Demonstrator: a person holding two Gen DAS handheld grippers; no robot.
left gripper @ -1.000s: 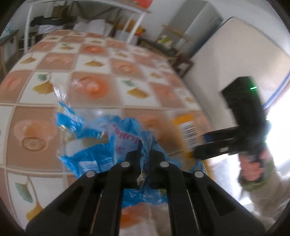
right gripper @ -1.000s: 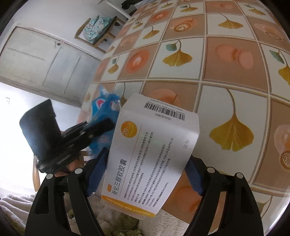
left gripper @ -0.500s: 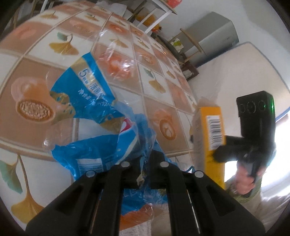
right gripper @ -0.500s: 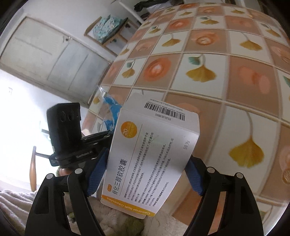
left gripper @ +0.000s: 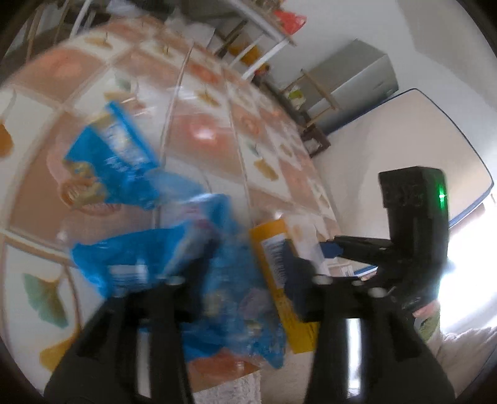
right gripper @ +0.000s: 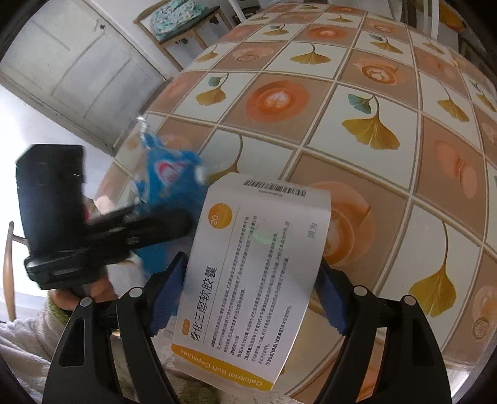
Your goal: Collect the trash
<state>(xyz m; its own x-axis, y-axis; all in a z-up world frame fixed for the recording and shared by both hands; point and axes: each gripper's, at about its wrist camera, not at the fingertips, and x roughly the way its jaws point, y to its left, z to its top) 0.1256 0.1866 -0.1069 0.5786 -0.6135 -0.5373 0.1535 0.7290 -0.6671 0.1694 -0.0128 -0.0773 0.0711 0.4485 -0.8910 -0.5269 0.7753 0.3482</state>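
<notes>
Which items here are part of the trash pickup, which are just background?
Job:
- blue plastic wrapper, between the left gripper's jaws, which have just been opening
- white-and-yellow medicine box, clamped in the right gripper

Background:
- patterned tablecloth
- wooden stool with cushion
- grey cabinet
- white door

Blue plastic wrapper showing white print; medicine box showing white face, orange edge; tablecloth displaying orange-white ginkgo-leaf checks.

Left gripper, jaws just opening around blurred blue wrapper; at three o'clock, right gripper clamps box.
</notes>
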